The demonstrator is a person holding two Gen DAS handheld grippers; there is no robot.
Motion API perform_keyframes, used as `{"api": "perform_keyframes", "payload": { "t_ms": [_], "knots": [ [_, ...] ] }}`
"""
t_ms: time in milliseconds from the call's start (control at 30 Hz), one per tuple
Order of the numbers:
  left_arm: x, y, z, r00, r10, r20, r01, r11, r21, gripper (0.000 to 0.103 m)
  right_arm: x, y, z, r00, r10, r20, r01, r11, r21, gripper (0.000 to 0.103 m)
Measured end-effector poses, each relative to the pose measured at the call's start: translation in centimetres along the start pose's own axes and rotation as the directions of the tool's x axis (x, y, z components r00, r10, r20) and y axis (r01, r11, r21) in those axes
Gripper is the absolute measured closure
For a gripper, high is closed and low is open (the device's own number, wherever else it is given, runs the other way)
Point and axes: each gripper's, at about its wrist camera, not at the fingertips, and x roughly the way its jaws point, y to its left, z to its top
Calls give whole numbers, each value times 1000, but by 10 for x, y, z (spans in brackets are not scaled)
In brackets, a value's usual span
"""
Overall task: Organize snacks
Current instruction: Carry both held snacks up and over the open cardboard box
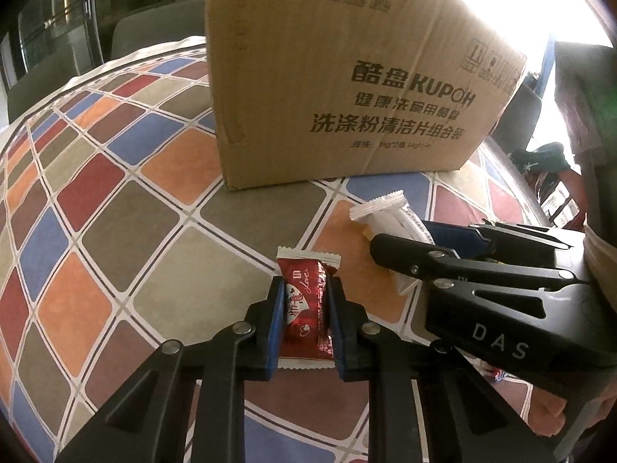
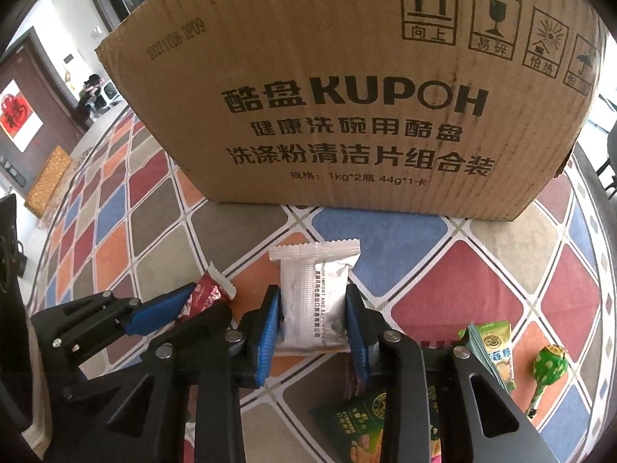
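Observation:
My left gripper (image 1: 304,324) is shut on a red snack packet (image 1: 306,305) with white crimped ends, held above the checked tablecloth. My right gripper (image 2: 313,322) is shut on a silver snack packet (image 2: 314,301); that packet (image 1: 389,216) and the right gripper (image 1: 443,250) also show at the right of the left wrist view. The left gripper (image 2: 181,305) with the red packet (image 2: 208,293) shows at the left of the right wrist view. A cardboard box (image 2: 347,88) printed KUPOH stands just beyond both grippers and also shows in the left wrist view (image 1: 347,77).
A checked tablecloth (image 1: 115,193) covers the round table. Below and right of the right gripper lie a green snack pack (image 2: 493,347), a green lollipop (image 2: 549,366) and a dark green packet (image 2: 366,420). Chairs (image 1: 154,31) stand behind the table.

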Motion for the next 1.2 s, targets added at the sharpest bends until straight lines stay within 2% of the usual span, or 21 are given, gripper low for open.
{"api": "perform_keyframes", "payload": {
  "t_ms": [233,567,767,1200],
  "knots": [
    [-18,7,-1,999,12,32,-11,999,-40,81,-12,-11,-6,999,3,35,-3,1000,14,70],
    [-75,-6,9,985,-1,171,8,999,-40,81,-57,-17,-11,991,4,134,-12,998,56,70],
    [-103,-16,17,968,-25,249,34,999,-34,81,-98,-24,-10,973,-17,232,-6,995,96,70],
    [-131,-36,38,948,-37,316,47,999,-25,81,-155,-31,2,928,-27,371,-14,994,109,70]
  ]
}}
